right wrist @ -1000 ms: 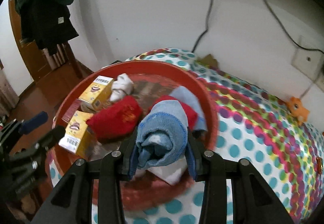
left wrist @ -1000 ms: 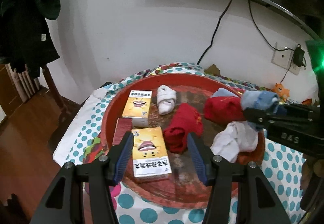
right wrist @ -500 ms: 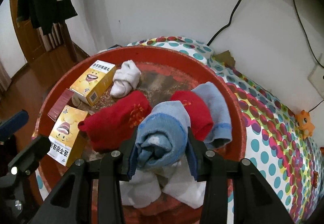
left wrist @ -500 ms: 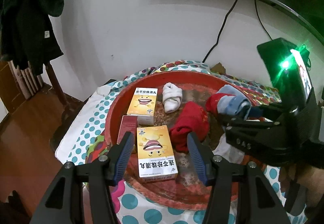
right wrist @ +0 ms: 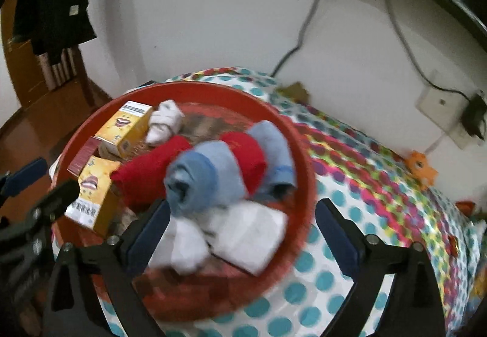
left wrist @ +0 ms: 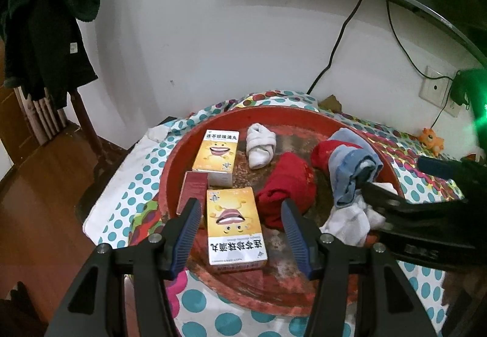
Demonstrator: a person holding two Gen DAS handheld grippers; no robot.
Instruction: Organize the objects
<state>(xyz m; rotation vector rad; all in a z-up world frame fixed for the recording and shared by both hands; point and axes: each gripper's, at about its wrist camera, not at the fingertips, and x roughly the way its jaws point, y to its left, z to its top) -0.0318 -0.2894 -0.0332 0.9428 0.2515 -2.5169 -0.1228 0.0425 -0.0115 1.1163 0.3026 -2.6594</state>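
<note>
Covering table: polka-dot cloth (right wrist: 359, 184), red tray (left wrist: 304, 117) atop; both jaws spread, empty.

Dim indoor light with fisheye bending at the black edges, a green glow (left wrist: 479, 99) flaring at right (seemingly an indicator lamp), and motion blur smearing the rolled blue cloth (right wrist: 204, 178) in the right wrist view.

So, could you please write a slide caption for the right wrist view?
Right gripper open above a rolled blue sock on white socks in the red tray.
</note>
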